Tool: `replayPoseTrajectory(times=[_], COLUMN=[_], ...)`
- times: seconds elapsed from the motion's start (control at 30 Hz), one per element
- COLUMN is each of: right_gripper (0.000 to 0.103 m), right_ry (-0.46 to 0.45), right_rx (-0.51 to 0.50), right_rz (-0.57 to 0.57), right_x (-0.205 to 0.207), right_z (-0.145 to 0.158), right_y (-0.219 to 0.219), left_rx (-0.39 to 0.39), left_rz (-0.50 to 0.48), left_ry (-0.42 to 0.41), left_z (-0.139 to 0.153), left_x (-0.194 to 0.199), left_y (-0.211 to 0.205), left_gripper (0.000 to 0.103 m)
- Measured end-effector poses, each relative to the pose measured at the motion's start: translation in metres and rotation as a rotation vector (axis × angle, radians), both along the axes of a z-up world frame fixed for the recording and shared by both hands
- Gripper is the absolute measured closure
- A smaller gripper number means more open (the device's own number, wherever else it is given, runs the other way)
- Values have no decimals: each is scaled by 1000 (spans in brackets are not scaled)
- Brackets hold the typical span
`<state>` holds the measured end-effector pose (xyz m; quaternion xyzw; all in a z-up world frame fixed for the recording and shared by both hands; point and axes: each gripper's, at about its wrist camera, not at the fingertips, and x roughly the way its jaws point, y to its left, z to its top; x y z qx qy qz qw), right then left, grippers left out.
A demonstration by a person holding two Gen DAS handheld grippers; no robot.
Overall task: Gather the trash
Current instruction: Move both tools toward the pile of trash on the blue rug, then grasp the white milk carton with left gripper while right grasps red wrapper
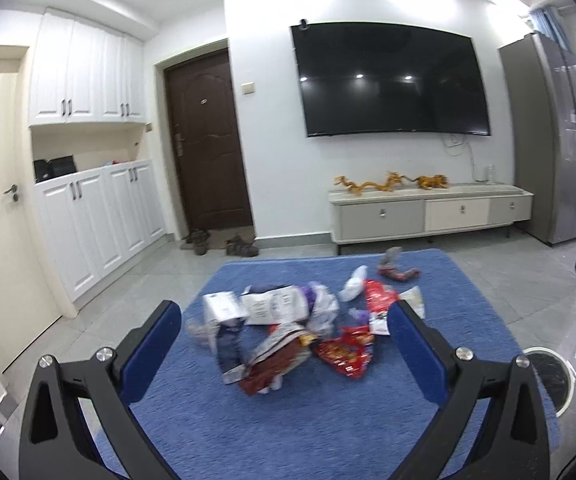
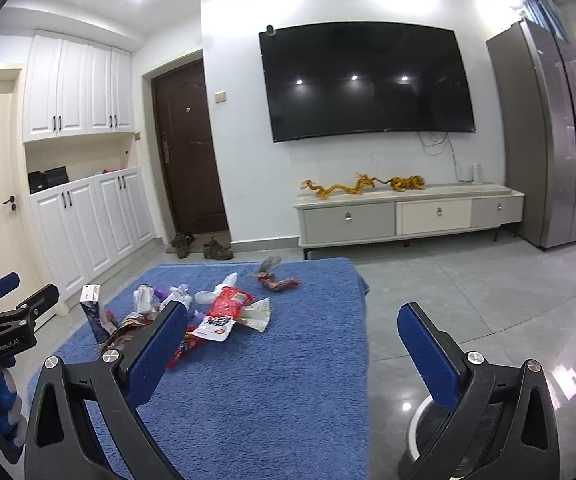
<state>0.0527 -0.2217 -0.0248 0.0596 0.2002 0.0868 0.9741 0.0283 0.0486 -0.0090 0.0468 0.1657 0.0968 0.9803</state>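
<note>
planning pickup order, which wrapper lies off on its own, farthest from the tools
The small red and silver wrapper at the far end of the blue cloth. It lies apart from the main trash pile, nearest the TV stand.

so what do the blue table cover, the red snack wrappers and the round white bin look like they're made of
Blue table cover: seems a napped fabric such as fleece or terry, with a matte, fuzzy texture and soft draped edges.
Red snack wrappers: probably thin plastic film, glossy, crinkled and printed.
Round white bin: likely smooth plastic or coated metal, with a glossy white rim; its dark liner looks like thin plastic bag, though blur leaves this open.
</note>
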Motion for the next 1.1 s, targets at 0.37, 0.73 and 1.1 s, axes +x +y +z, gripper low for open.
replayPoseTrajectory(times=[0.37,0.73,1.1], right_gripper=[6,9,9], right_ry=[70,126,254], right_rx=[12,2,21], right_rz=[78,137,215], right_x=[28,54,101], right_z=[-7,-9,-38], right_y=[24,51,77], left_rx=[-71,-126,-93], left_rz=[50,-10,81], left_ry=[88,166,241], left_z=[-25,-46,-84], left_x=[0,50,126], left_y=[68,91,102], left_gripper=[0,10,24])
